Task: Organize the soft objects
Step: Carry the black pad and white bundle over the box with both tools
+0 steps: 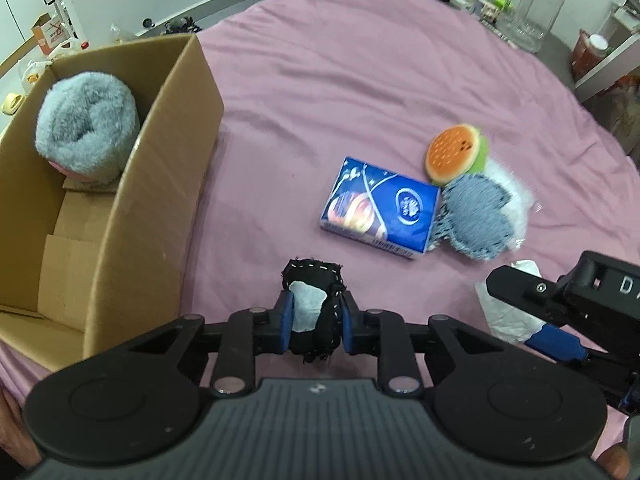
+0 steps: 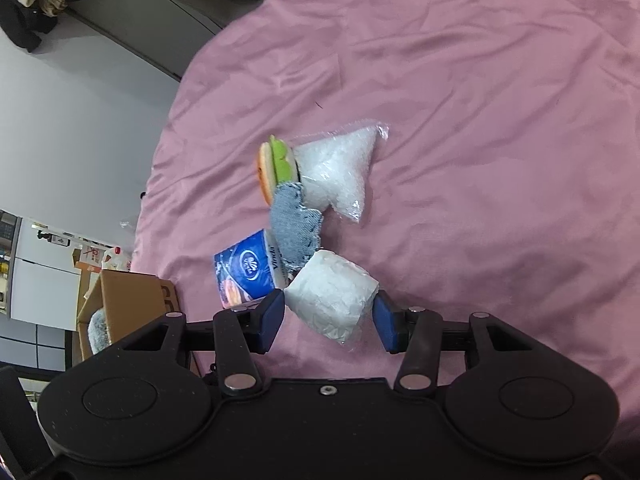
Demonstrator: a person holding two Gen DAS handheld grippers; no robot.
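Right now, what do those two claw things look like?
Both claws look alike: the left claw and right claw have black plastic bodies with two round discs, ribbed grey tops, silver bolts on black link bars, and blue pads on the fingertips. White lettering marks the right one's side.

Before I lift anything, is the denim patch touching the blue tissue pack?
Touching. In the left wrist view the denim patch presses against the blue tissue pack with no cloth showing between; the right wrist view agrees.

Fluffy roll [image 1: 86, 130] in box [image 1: 168, 152], tissue pack [image 1: 380, 208] right of box, burger toy [image 1: 456, 154] seemingly touching denim patch [image 1: 476, 216]
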